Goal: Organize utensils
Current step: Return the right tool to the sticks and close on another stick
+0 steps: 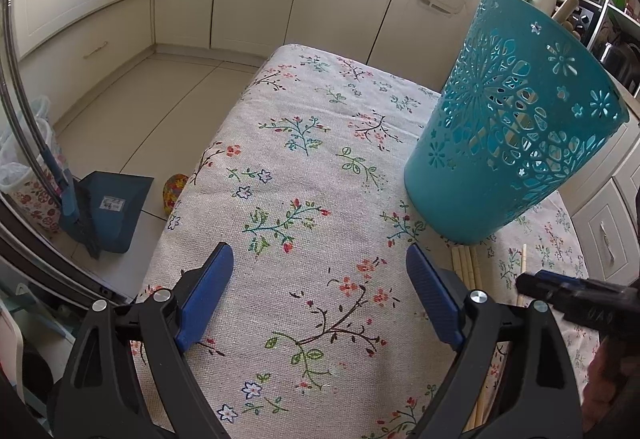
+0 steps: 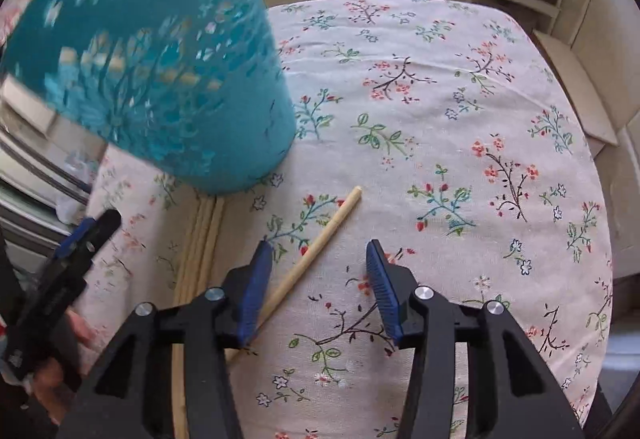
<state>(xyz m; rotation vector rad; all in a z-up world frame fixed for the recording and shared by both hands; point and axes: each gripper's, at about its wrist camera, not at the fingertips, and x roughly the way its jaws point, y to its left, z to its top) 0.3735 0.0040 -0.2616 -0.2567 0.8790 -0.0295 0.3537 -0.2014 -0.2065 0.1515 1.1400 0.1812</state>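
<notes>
A single chopstick [image 2: 316,254] lies loose on the flowered cloth [image 2: 440,127], slanting from near the basket's foot toward the table's near edge; its lower end runs under the left finger of the right gripper [image 2: 318,291]. That gripper's jaws stand partly apart with nothing between them, the chopstick lying outside the gap. A bundle of more chopsticks [image 2: 202,239] lies side by side just left of it, their far ends touching or tucked under the base of the teal basket [image 2: 152,71], which stands toward the table's far left corner in the right wrist view. Pale sticks show through its cut-out wall. The left gripper [image 1: 320,291] hovers over bare cloth with its jaws wide and empty, the basket [image 1: 508,127] beyond its right finger and the bundle [image 1: 466,267] just beside that finger.
</notes>
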